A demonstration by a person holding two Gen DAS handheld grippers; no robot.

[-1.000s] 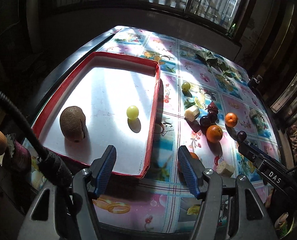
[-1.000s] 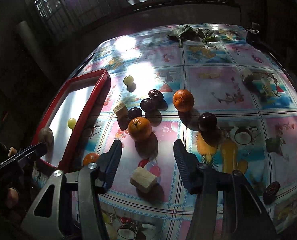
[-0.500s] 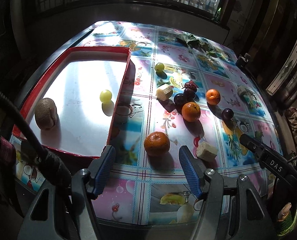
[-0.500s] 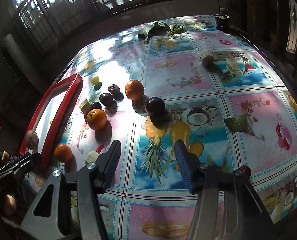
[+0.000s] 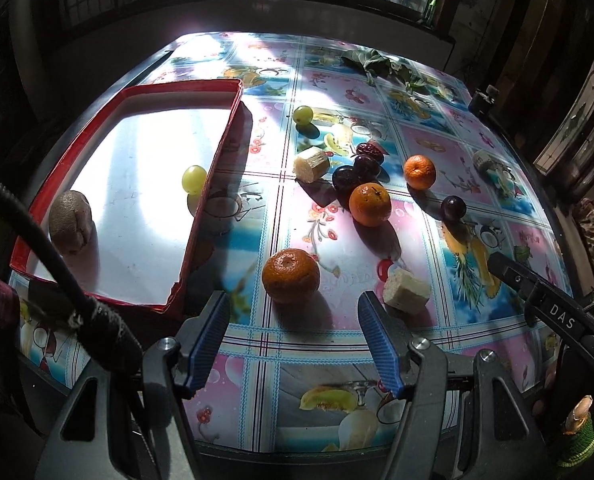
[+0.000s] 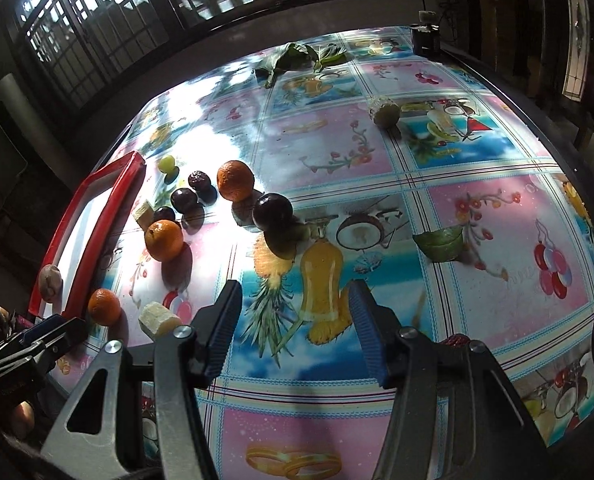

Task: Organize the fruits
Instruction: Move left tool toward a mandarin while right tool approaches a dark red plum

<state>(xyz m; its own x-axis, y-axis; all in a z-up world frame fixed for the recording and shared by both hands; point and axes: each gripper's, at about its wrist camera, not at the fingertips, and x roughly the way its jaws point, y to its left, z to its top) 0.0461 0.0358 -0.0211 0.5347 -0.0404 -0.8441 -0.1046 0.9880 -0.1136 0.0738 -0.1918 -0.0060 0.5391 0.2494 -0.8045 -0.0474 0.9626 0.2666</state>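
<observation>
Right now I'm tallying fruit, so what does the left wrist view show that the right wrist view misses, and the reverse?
Only the left wrist view shows the green grape inside the red-rimmed white tray. Only the right wrist view shows the open right gripper. Both share the brown kiwi in the tray and the nearest orange tangerine, which sits ahead of the open left gripper.

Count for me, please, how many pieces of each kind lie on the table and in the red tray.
Oranges: 3
Green grapes: 2
Dark plums: 3
Wrinkled red date: 1
Kiwi: 1
Pale cut chunks: 2
Green-skinned cut piece: 1
Total: 13
</observation>
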